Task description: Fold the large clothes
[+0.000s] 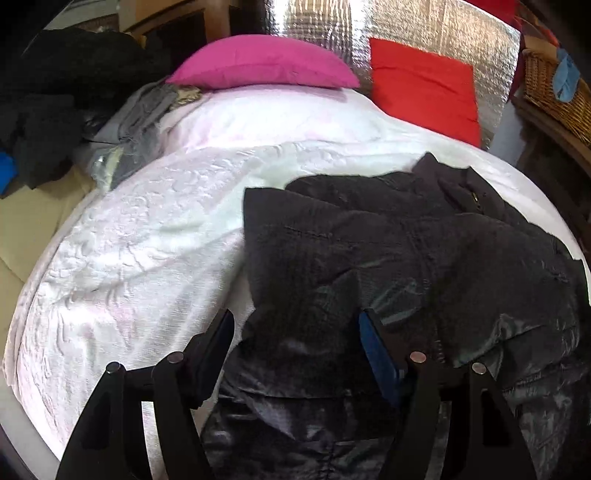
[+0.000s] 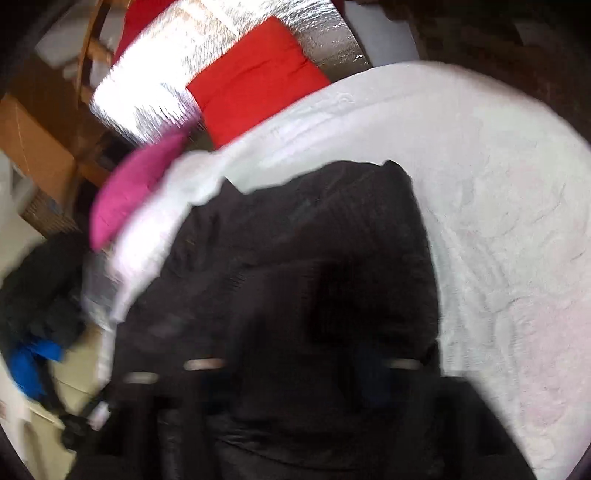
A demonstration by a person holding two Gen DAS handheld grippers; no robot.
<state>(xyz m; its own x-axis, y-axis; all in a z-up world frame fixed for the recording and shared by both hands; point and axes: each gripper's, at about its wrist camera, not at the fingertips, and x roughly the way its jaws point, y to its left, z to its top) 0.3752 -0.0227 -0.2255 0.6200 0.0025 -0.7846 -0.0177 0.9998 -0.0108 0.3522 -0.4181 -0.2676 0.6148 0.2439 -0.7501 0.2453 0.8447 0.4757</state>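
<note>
A large black puffy jacket (image 1: 388,251) lies crumpled on the right half of a white quilted bed (image 1: 147,236). My left gripper (image 1: 295,317) is low over the jacket's near left edge and stands open. Its left finger (image 1: 218,339) is over the white cover, just clear of the fabric. The blue-padded right finger (image 1: 376,350) rests against the jacket, and a puffy fold lies between the two. In the blurred right wrist view the jacket (image 2: 314,229) fills the middle. My right gripper (image 2: 299,343) is dark against it, so how its jaws stand is unclear.
A pink pillow (image 1: 262,66) and a red cushion (image 1: 421,85) sit at the head of the bed against silver foil sheeting (image 1: 424,26). Grey clothes (image 1: 136,122) and a dark heap (image 1: 66,92) lie at the left. A wicker basket (image 1: 554,92) stands at the right.
</note>
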